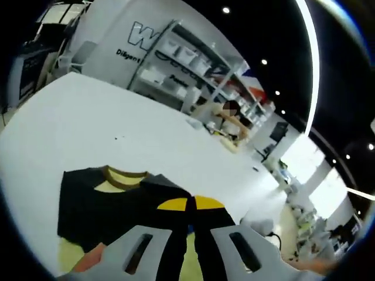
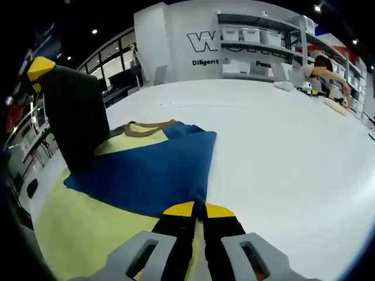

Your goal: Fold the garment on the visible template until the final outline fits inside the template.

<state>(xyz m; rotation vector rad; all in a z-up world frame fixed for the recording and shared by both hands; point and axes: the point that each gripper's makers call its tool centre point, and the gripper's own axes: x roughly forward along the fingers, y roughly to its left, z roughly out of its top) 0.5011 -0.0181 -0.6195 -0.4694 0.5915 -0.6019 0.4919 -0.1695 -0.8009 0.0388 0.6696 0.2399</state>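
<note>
1. On the white table [image 2: 281,146] we see a blue garment [image 2: 152,170], apparently a T-shirt with a tan collar band [image 2: 146,127], lying over a pale yellow template [image 2: 82,228].

2. We read the near right part of the garment as already folded inward: its right side ends in a straight doubled line, and bare template shows toward the camera in the right gripper view.

3. We judge the fabric to be light, soft and limp. It will drape and crease when lifted, and a single pinch will let the rest sag. It is not fragile.

4. We recommend taking hold at a hem or corner, pinching both layers where the cloth is doubled, and carrying the edge low across the table so the fold stays flat.

5. Right gripper [image 2: 198,209]: its yellow tips meet with no gap between them, at the near edge of the garment. We cannot tell whether cloth is pinched between them.

6. Left gripper [image 1: 191,205]: its jaws are likewise pressed together, tips at the garment's [image 1: 117,205] edge beside the collar area. We cannot tell whether fabric is held.

7. In the right gripper view, the left gripper [image 2: 70,111] rises at the garment's far left side, close to the collar.

8. Template [image 1: 73,254] margin shows below the garment in the left gripper view.
</note>
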